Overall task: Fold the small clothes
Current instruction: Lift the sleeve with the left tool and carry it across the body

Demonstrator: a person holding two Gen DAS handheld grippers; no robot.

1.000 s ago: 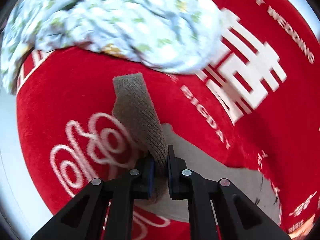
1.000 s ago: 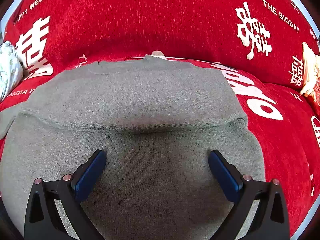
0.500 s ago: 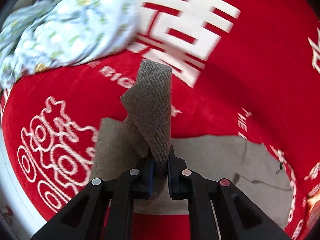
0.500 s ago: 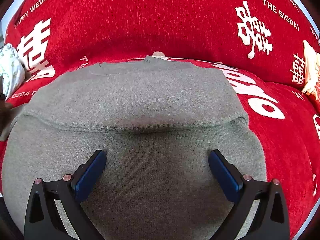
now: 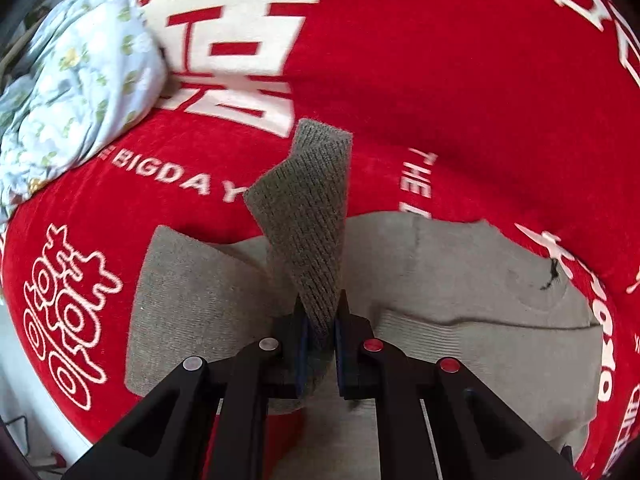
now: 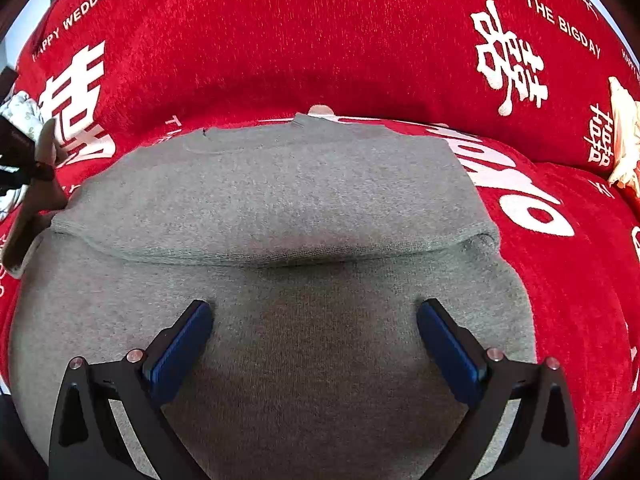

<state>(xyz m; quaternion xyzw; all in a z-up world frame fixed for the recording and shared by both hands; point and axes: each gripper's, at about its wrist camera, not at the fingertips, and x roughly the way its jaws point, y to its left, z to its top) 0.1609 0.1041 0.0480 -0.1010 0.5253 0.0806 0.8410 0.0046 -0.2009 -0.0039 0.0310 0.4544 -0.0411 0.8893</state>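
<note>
Left claw [image 5: 320, 336] clenches the sweater's cuff [image 5: 308, 216], hiding sweater behind; right claw [image 6: 312, 340] released.

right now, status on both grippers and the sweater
Left gripper shut on sleeve cuff, lifted. Right gripper open over grey sweater. Floral bundle clear of it.
</note>
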